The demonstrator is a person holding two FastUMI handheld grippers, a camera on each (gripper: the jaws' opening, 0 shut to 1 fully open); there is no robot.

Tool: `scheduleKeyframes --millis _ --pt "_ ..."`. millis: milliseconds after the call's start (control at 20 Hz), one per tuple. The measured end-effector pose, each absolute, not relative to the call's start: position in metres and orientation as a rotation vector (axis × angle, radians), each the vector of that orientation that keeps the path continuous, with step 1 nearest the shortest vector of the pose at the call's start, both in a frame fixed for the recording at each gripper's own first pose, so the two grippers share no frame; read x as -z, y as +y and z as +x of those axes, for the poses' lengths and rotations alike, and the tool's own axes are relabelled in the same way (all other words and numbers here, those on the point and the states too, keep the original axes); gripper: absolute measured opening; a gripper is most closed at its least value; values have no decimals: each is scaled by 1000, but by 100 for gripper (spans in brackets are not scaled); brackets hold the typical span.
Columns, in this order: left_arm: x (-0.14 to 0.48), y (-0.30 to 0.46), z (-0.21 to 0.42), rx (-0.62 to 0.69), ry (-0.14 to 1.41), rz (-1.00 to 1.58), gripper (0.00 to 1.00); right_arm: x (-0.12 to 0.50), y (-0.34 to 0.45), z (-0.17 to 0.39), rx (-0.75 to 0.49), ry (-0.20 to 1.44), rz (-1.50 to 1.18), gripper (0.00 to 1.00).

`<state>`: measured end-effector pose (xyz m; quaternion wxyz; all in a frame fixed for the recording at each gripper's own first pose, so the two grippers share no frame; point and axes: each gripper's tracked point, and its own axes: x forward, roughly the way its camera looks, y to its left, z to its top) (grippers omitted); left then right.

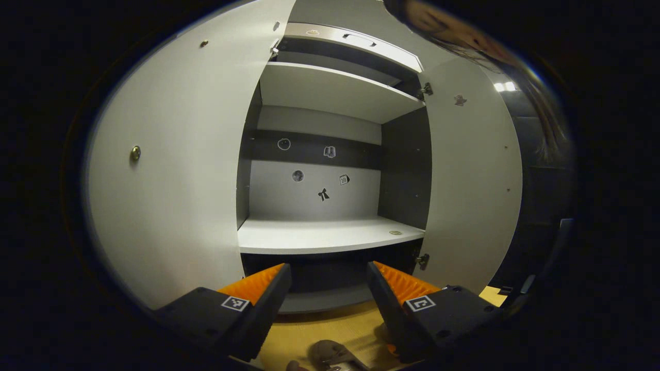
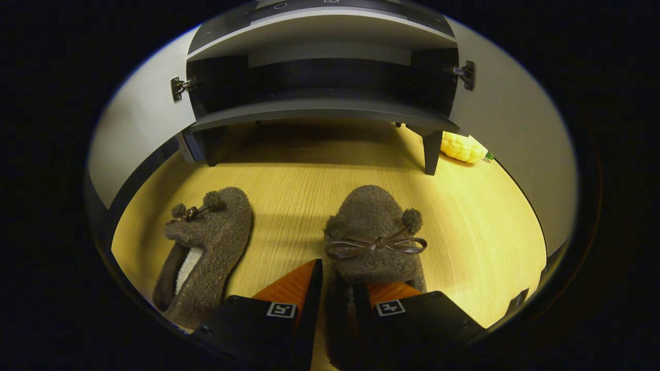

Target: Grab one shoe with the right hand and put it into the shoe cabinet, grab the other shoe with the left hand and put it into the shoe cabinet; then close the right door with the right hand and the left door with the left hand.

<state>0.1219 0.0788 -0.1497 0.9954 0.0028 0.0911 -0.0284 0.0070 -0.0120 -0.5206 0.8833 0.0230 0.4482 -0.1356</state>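
Right gripper [image 2: 337, 293], lower centre, fingers narrowed on the soft, light, compressible slipper [image 2: 374, 232] at its heel collar; left gripper [image 1: 327, 288], lower centre, wide apart.

Bystanders around the cabinet: floor, a yellow toy, some stickers

A pale wood-grain floor [image 2: 309, 175] spreads out in the right gripper view, and at its far right a knobbly yellow toy [image 2: 462, 147] lies on it. In the left gripper view, small stickers [image 1: 324, 194] dot the far back panel, one of them shaped like a bow, and another sticker [image 1: 460, 100] sits high on the right.
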Motion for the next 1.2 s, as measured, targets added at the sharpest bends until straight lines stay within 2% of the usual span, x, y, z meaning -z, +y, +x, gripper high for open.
scheduleKeyframes --millis 50,350,400,450,600,850,1200 --pt "150 81 121 48 187 4 94 526 -12 11 284 940 43 12" --pt "151 84 116 18 195 17 94 523 -10 8 239 970 69 12" --pt "150 84 114 17 195 23 94 519 -11 7 230 975 60 11" --pt "148 82 112 17 192 28 94 516 -11 6 214 978 47 5" --pt "140 74 105 25 183 30 94 486 -4 11 177 934 85 5" --pt "120 58 87 50 165 49 94 387 7 46 115 770 58 5" --pt "98 42 52 45 160 82 94 239 -9 145 89 487 22 5"
